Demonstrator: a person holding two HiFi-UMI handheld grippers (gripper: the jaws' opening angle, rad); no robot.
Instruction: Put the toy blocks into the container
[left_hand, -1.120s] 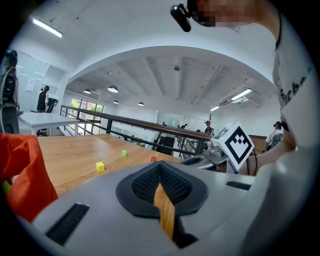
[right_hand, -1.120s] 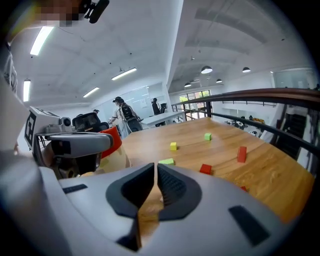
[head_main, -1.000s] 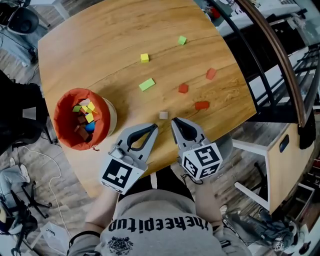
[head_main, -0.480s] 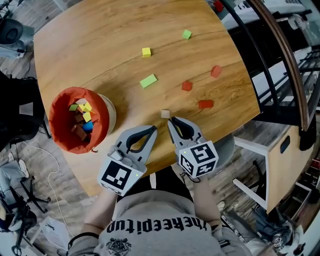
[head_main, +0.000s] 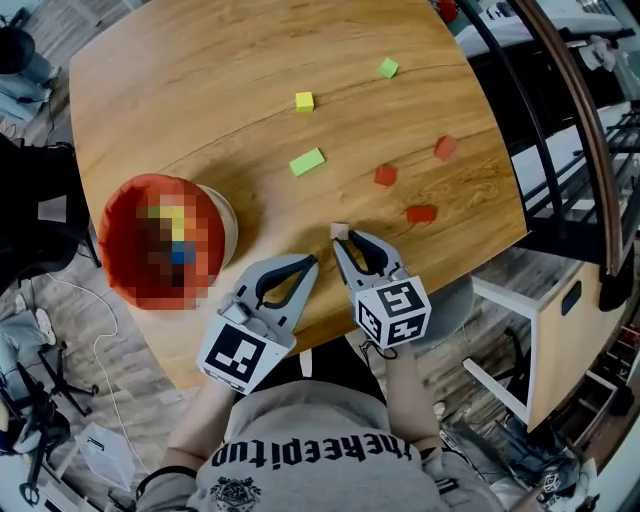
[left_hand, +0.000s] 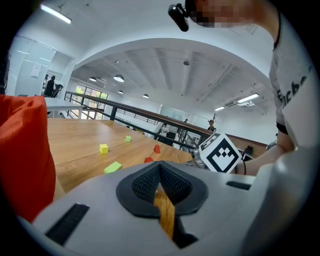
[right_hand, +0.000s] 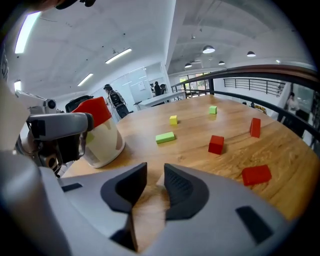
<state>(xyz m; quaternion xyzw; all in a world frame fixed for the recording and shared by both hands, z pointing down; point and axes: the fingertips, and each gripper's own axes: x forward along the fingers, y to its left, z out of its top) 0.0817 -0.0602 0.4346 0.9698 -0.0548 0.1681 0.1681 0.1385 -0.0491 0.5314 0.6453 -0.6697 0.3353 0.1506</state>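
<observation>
A small beige block (head_main: 339, 231) lies on the wooden table (head_main: 200, 90) right at the tips of my right gripper (head_main: 346, 243). In the right gripper view that gripper (right_hand: 155, 175) has its jaws opening, and the beige block (right_hand: 159, 180) shows in the gap, partly hidden by the right finger and not pressed. My left gripper (head_main: 305, 266) rests beside it, shut and empty (left_hand: 160, 169). The red-lined white container (head_main: 165, 250) stands at the left with several blocks inside. Loose blocks lie farther out: long green (head_main: 307, 162), yellow (head_main: 304, 101), small green (head_main: 388, 68) and red ones (head_main: 385, 175), (head_main: 445, 148), (head_main: 421, 214).
The table's near edge runs under both grippers, and its right edge lies close to the red blocks. A dark railing (head_main: 560, 130) and a light cabinet (head_main: 570, 330) stand to the right. A black chair (head_main: 35, 220) sits to the left of the container.
My right gripper has slid forward to the beige block and its jaws have spread apart. The left gripper has stayed shut beside it.
</observation>
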